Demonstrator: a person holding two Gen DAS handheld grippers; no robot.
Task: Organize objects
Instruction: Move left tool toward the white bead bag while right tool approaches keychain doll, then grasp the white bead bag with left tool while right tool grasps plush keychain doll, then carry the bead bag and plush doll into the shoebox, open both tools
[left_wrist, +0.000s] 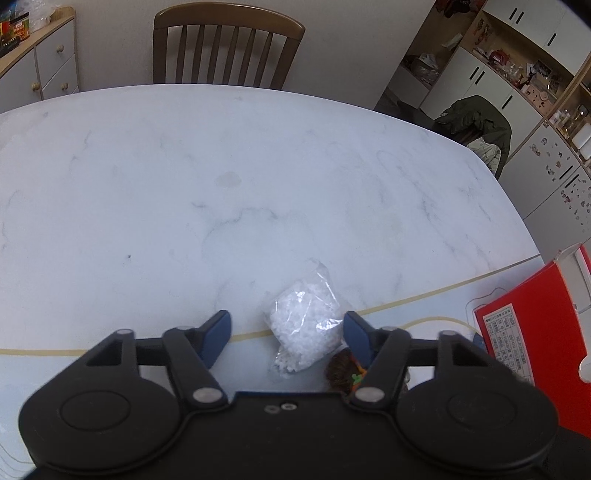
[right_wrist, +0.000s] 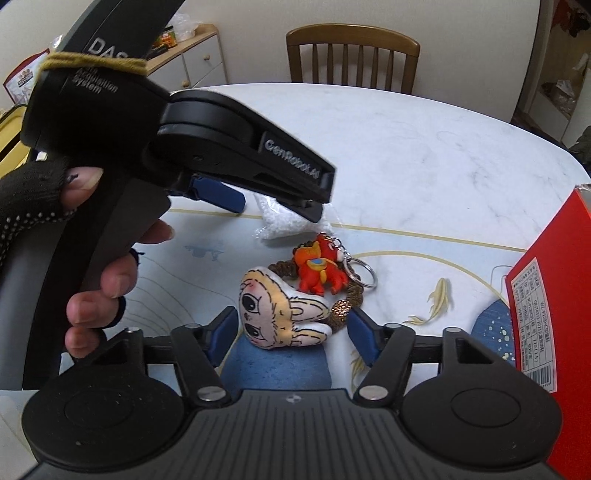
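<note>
Marble-patterned table, a wooden chair at its far side: from your left wrist view, the left gripper hangs with fingers spread wide over a clear bag of white pellets, nothing between the pads yet. A red box stands at the near right edge.

From your right wrist view, the right gripper is likewise parted, straddling a plush tooth-shaped charm that lies on a printed mat beside an orange figure keychain. The bag shows just beyond, under your left tool.

You appear to be at the approach stage of sorting; next, each gripper probably needs lowering and closing squarely on its item.
</note>
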